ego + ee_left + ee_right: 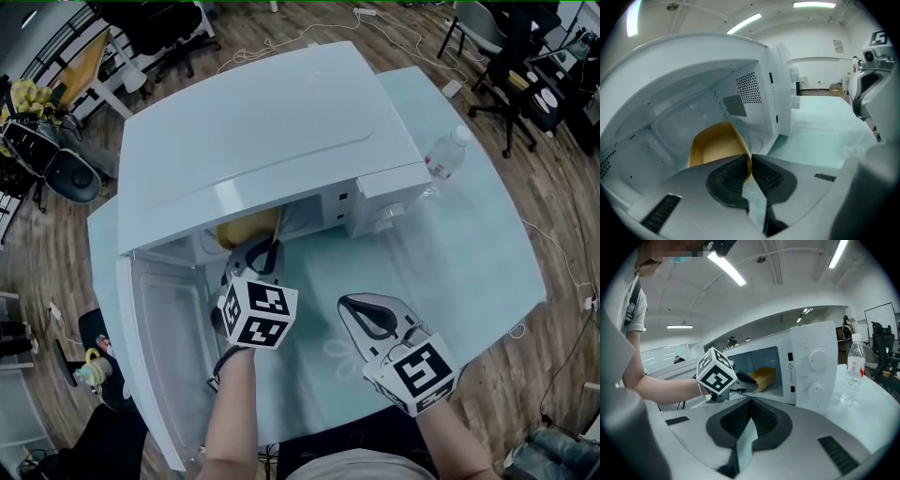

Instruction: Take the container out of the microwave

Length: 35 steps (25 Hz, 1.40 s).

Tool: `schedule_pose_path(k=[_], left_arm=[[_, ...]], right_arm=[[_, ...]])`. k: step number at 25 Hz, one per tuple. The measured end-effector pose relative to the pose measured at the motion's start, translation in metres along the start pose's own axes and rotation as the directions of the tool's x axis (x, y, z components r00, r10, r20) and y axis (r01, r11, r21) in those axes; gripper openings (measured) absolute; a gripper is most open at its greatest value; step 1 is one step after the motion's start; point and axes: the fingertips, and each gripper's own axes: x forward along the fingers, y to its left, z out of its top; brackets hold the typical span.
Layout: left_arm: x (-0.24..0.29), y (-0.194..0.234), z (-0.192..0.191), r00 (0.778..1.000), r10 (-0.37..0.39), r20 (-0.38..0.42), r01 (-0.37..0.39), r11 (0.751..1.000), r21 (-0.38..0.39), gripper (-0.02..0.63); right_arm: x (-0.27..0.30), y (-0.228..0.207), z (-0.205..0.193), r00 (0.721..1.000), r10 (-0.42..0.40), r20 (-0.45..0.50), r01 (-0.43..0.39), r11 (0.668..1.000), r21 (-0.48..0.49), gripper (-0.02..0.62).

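The left gripper's [257, 253] jaws pinch the near rim of the yellow container [246, 228], which sits inside the open microwave [253, 131], at that gripper's 12 o'clock. At its 4 o'clock, over the surface [459, 262], the right gripper's [362, 309] jaws are pressed together, empty.

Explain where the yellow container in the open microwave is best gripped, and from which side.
Grip the thin upright wall of the yellow container nearest the microwave opening, coming straight in from that open front. It is open-topped, so one pad can go inside the wall and one outside, as the left claw does.
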Motion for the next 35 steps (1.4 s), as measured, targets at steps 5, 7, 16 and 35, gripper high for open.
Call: schedule_pose_path(k=[5,7,16,35], left_arm=[[-0.02,-0.03,-0.008,1.0,-0.026,-0.005,0.026,0.999,-0.024,0.041],[-0.028,-0.039,-0.009,1.0,-0.027,-0.003,0.027,0.999,-0.037,0.041],[-0.064,-0.087,-0.02,0.999,-0.046,-0.004,0.046,0.997,-0.06,0.04],[-0.173,-0.161,-0.018,0.986,-0.056,0.155,0.096,0.959,-0.265,0.041]], right_arm=[[-0.018,0.002,-0.003,1.0,-0.003,0.004,0.003,1.0,-0.013,0.011],[-0.026,0.001,-0.004,1.0,-0.001,0.008,0.001,1.0,-0.021,0.011],[-0.058,0.016,-0.019,0.999,0.03,0.018,-0.029,0.999,-0.022,0.011],[-0.128,0.079,-0.034,0.99,0.14,0.017,-0.136,0.979,-0.154,0.011]])
